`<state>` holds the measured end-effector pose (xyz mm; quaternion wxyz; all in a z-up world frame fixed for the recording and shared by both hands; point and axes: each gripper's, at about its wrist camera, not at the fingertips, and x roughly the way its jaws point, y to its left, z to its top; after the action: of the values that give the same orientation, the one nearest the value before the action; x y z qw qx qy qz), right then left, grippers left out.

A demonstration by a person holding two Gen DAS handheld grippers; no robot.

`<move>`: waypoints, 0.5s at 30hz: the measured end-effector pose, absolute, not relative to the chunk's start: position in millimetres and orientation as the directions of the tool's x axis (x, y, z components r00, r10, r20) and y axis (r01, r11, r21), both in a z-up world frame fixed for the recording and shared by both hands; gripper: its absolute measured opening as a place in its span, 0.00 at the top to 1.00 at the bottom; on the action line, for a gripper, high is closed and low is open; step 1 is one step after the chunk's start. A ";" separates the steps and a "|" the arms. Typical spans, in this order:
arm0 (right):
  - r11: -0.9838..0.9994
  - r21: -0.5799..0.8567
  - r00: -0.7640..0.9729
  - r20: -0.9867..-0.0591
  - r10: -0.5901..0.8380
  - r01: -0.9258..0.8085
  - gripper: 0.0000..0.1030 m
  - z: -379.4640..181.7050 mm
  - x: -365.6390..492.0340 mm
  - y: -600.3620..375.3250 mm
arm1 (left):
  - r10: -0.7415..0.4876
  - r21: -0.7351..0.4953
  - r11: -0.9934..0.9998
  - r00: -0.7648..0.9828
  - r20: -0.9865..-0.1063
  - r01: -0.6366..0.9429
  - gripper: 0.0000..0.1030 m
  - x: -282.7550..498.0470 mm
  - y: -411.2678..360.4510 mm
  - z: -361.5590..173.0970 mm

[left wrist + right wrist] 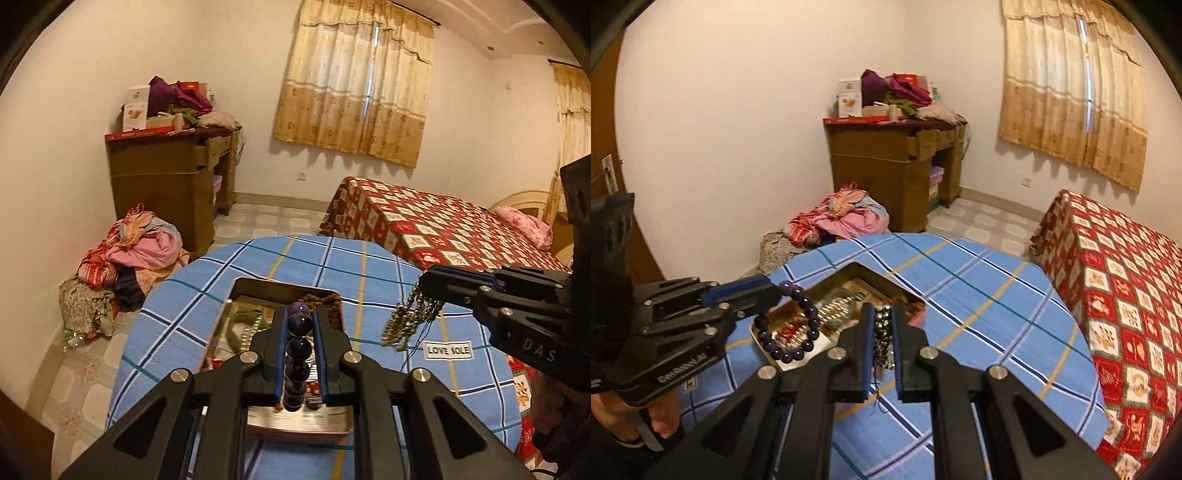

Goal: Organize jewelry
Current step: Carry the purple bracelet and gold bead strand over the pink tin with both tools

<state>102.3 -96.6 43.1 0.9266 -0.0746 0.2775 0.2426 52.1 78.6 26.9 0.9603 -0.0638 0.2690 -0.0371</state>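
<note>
My left gripper [298, 314] is shut on a dark purple bead bracelet [297, 350] and holds it above an open metal jewelry box [240, 291] on the blue plaid table. From the right wrist view, that left gripper [775, 290] holds the bracelet [798, 325] hanging as a loop over the box [857, 271]. My right gripper [882, 314] is shut on a bunch of silver-gold beaded chain [882, 343]. In the left wrist view the right gripper [424, 284] holds the chain [410, 319] dangling above the table, right of the box.
The box holds more jewelry, including brown beads [321, 299]. A "LOVE SOLE" label [447, 349] lies on the blue plaid cloth [369, 266]. A bed with a red patterned cover [424, 221] stands to the right, a clothes pile [129, 254] and wooden desk [166, 177] behind.
</note>
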 end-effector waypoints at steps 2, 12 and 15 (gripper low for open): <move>0.862 -0.009 0.721 -0.553 0.417 -0.506 0.89 42.6 105.2 -86.3 | -0.095 -0.140 0.990 0.851 -0.516 0.025 0.87 54.2 83.9 24.5; 0.838 -0.007 0.691 -0.570 0.445 -0.546 0.89 33.9 118.8 -52.5 | -0.064 -0.142 0.990 0.836 -0.545 -0.017 0.87 67.9 106.5 7.5; 0.834 -0.011 0.684 -0.578 0.445 -0.551 0.89 29.8 122.7 -44.4 | -0.061 -0.143 0.989 0.832 -0.551 -0.022 0.87 70.8 110.9 4.2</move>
<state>122.7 -44.4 29.8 0.9130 -0.0922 0.2889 0.2728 70.8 110.9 4.2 0.9544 -0.0718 0.2895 -0.0102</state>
